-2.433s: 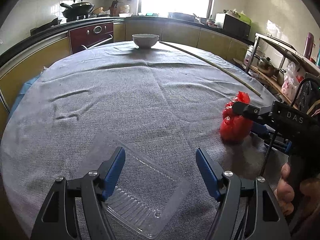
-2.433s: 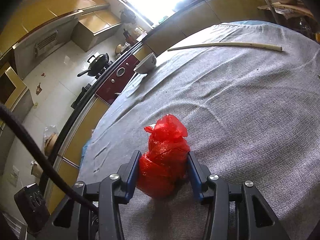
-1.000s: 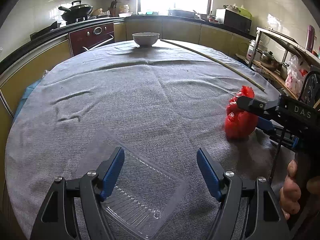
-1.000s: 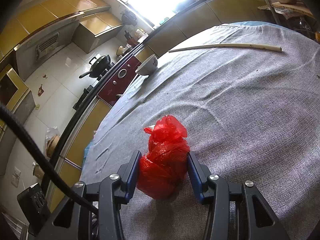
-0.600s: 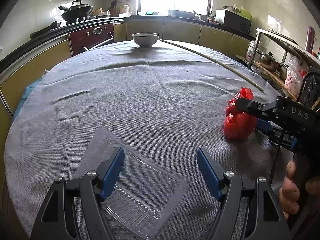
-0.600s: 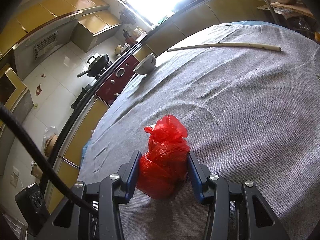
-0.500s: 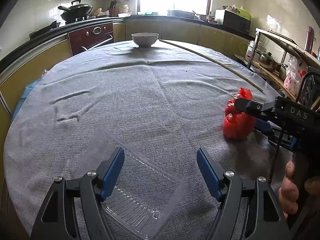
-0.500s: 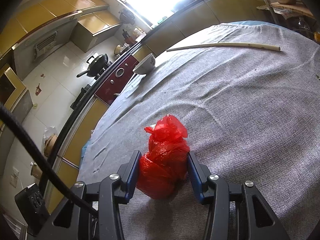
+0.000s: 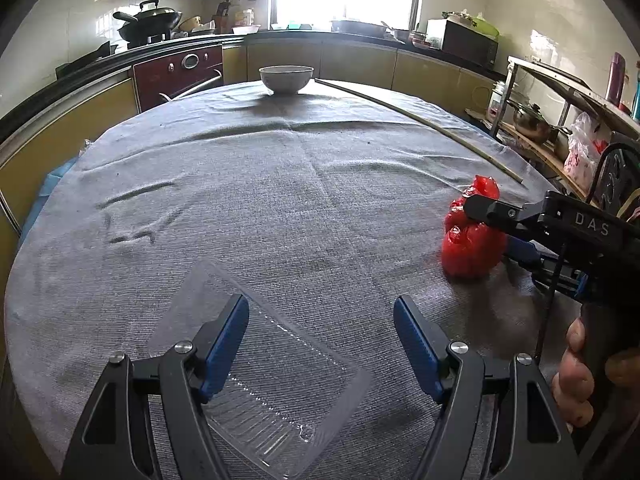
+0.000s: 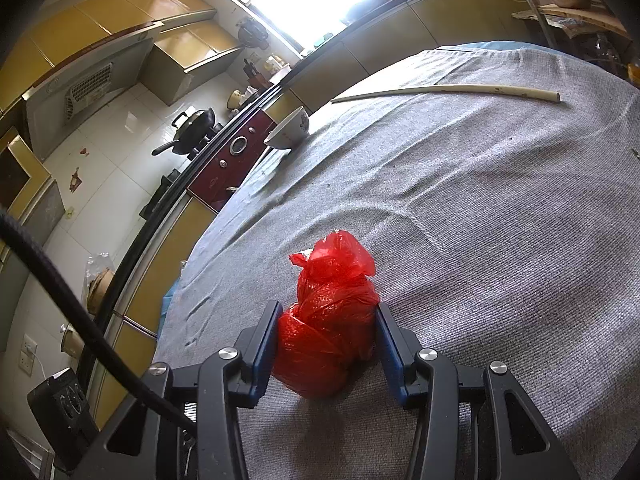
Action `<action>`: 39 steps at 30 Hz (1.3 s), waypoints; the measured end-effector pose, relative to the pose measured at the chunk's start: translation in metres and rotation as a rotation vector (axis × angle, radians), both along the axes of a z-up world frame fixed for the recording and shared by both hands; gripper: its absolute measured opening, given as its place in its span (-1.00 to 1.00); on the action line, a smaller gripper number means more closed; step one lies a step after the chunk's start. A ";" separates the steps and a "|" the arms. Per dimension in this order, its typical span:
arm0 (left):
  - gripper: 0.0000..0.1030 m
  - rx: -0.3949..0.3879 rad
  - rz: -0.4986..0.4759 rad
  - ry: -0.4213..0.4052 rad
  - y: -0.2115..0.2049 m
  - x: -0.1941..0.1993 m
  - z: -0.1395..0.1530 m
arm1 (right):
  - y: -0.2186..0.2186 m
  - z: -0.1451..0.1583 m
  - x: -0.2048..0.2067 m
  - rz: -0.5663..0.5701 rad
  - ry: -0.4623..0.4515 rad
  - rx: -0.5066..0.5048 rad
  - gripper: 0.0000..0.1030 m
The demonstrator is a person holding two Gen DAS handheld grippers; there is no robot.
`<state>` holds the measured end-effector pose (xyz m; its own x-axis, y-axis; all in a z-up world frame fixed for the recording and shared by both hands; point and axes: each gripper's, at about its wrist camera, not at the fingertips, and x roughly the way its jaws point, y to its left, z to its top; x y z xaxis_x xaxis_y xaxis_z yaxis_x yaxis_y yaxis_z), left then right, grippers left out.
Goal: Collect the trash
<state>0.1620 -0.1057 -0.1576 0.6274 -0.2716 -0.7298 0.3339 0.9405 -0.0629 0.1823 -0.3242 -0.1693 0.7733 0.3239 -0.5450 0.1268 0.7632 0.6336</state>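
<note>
The clear plastic tray [image 9: 256, 380] in the lower centre of the left wrist view is partly covered by the left gripper [image 9: 320, 332], and its near corner is cut off by the frame's bottom edge. What the tied red plastic bag [image 10: 328, 320] holds cannot be made out. In the left wrist view the right gripper [image 9: 490, 220] enters from the right edge and hides the bag's far side; a hand [image 9: 580, 376] holds its grip at lower right.

The round table under a grey cloth [image 9: 280, 200] has wide bare room through the middle of the frame. A white bowl [image 9: 286, 79] stands at the far edge, top centre; its inside is not visible. A long pale stick [image 9: 420, 120] runs toward the right edge.

The left gripper's jaws stand wide apart over the tray, touching nothing. The right gripper's blue pads [image 10: 264, 340] press both sides of the bag, lower centre of the right wrist view.
</note>
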 end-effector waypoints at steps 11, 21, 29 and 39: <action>0.46 0.032 0.000 -0.001 -0.005 0.000 -0.001 | -0.001 -0.001 0.001 -0.003 -0.001 -0.001 -0.03; 0.46 0.034 0.003 -0.006 -0.004 0.000 0.000 | -0.001 -0.001 0.000 -0.006 -0.001 -0.004 -0.03; 0.48 -0.005 -0.007 -0.001 0.000 -0.001 0.000 | 0.000 -0.001 0.000 0.000 -0.002 -0.001 -0.03; 0.48 -0.052 -0.034 -0.010 0.006 -0.005 0.008 | 0.000 -0.002 0.001 0.011 -0.004 0.009 -0.03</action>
